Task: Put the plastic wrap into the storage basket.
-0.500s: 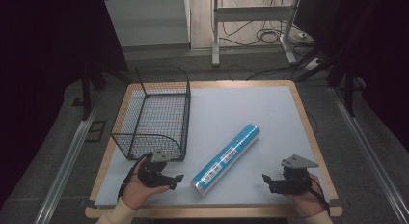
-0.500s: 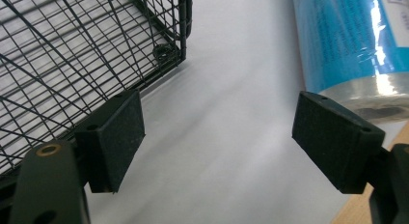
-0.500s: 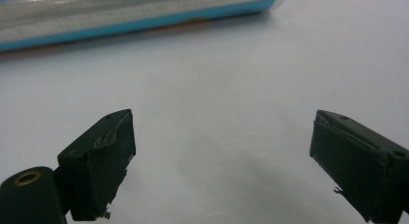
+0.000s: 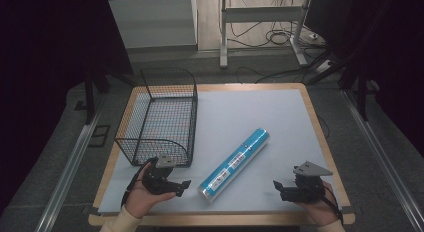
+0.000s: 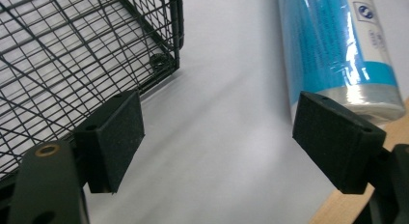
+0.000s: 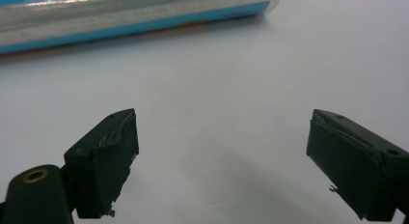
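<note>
A long blue and silver wrapped roll (image 4: 235,163) lies diagonally on the white table mat, near the front middle. A black wire basket (image 4: 160,117) stands to its left. My left gripper (image 4: 181,186) rests low at the front left, just below the basket's near corner, open with nothing between its jaws. In the left gripper view the roll's near end (image 5: 337,55) lies beyond the right pad and the basket (image 5: 72,55) beyond the left pad. My right gripper (image 4: 278,187) sits at the front right, open and empty; the right gripper view shows the roll (image 6: 135,16) across the top.
The wooden table edge (image 4: 220,219) runs just behind both hands. Beyond the table stand a metal desk frame (image 4: 260,27) and loose cables (image 4: 280,39) on the floor. Bare mat (image 4: 250,112) stretches right of the basket.
</note>
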Tool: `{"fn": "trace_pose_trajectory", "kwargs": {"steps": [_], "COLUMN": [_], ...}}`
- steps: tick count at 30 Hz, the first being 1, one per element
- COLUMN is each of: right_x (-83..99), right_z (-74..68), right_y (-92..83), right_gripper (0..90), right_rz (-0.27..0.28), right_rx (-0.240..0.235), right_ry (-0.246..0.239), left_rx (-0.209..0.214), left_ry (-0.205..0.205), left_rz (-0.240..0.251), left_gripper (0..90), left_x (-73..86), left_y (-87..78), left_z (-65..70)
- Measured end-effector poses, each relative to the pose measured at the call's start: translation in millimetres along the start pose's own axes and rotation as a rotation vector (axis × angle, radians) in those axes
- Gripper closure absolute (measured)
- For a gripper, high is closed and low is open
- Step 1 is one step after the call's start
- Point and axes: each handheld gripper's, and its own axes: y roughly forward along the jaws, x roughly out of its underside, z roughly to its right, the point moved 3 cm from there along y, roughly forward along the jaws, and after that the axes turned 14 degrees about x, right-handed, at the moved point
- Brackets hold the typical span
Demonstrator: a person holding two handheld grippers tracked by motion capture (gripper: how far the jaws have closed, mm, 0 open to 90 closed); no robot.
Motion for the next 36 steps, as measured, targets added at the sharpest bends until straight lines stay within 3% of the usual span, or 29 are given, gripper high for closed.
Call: {"fn": "trace_pose_trajectory", "kwargs": {"steps": [8, 15, 22, 36], "right_x": [-0.4, -1.0, -1.1, -0.5], "right_z": [2.5, -0.1, 1.0, 3.6], "right_y": [1.3, -0.3, 0.3, -0.5], "right_gripper": [12.2, 12.7, 12.7, 13.1], "right_rz": [0.013, 0.021, 0.025, 0.029], "right_rx": [-0.001, -0.003, 0.001, 0.011], "right_ry": [0.013, 0.005, -0.001, 0.001], "left_rx": [0.01, 0.019, 0.026, 0.045], "left_ry": [-0.008, 0.021, 0.022, 0.043], "left_rz": [-0.002, 0.001, 0.005, 0.009], "left_gripper": [18.2, 17.9, 17.0, 14.4], "left_x": [-5.0, -10.5, -17.2, -43.1], "left_y": [-2.1, -3.5, -3.0, -2.8], "left_z": [2.6, 11.5, 14.3, 28.2]}}
